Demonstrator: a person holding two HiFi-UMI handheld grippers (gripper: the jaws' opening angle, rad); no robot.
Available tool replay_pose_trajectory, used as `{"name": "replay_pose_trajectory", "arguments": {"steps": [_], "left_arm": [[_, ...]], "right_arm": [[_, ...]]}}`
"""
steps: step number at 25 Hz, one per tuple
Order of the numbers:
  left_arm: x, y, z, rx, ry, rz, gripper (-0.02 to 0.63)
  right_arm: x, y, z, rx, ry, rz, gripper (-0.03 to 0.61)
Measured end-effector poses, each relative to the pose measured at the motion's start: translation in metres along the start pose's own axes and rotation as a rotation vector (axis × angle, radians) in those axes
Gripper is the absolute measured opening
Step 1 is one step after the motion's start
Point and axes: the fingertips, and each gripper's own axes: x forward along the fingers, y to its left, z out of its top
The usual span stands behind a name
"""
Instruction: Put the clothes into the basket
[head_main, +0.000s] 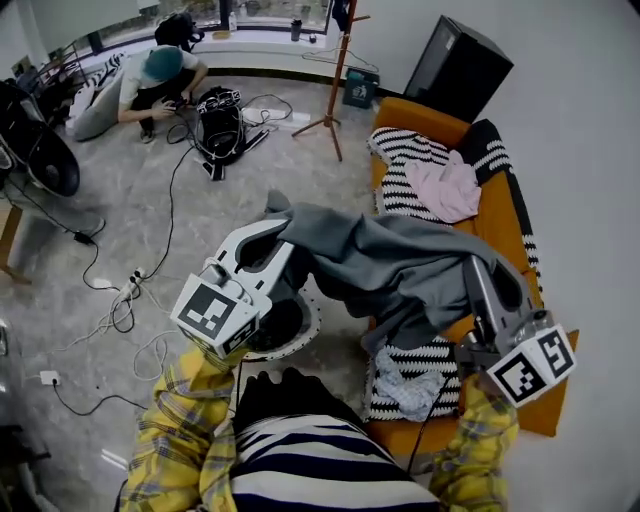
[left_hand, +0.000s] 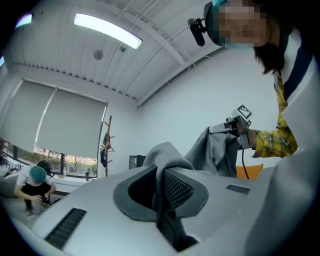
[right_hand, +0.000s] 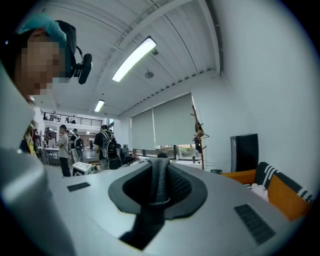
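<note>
Find the left gripper pinched shut on a fold of the grey garment, pads pressing the cloth. Find the right gripper likewise clamped on a bunched edge of the same garment. Note the garment slung in the air between the two, not yet in the basket. In the head view, place its left end over the white basket and its right end over the sofa's front edge.

Record a grey marbled floor strewn with cables and a power strip. Record an orange sofa to the right, draped with a black-and-white striped throw. Note on it a pink garment and, nearer, a pale crumpled garment. Log further off a wooden coat stand, a black cabinet, a black backpack beside a crouching person, and windows along the far wall.

Read no legible writing; see only square black-and-white markers on each gripper's cube.

Count two grippers, one basket, one sofa, three garments (one held, two on the sofa) and one coat stand.
</note>
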Motion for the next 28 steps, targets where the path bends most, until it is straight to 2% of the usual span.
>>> {"name": "replay_pose_trajectory", "arguments": {"steps": [5,9,13,16,19,25,28], "left_arm": [[-0.054,0.034,-0.002,0.015,0.04,0.106,0.034],[-0.082,0.046,-0.029,-0.004,0.104,0.147,0.034],[-0.102,0.043,-0.066,-0.028,0.179,0.152,0.034],[-0.116,0.038,-0.107,-0.053,0.247,0.163,0.034],[-0.129,0.035,-0.162,-0.129,0.333,0.187,0.034],[-0.153,0.024,-0.275,-0.283,0.518,0.226,0.034],[-0.161,0.02,-0.319,-0.297,0.591,0.235,0.034]], "right_arm": [[0.059,0.032,-0.04,0.06,0.033,0.121,0.067],[0.099,0.059,-0.078,0.109,0.069,0.199,0.067],[0.124,0.092,-0.128,0.134,0.12,0.253,0.067],[0.135,0.118,-0.182,0.108,0.181,0.29,0.067],[0.14,0.135,-0.243,0.101,0.27,0.304,0.067],[0.146,0.137,-0.371,0.23,0.467,0.291,0.067],[0.149,0.136,-0.418,0.271,0.544,0.267,0.067]]}}
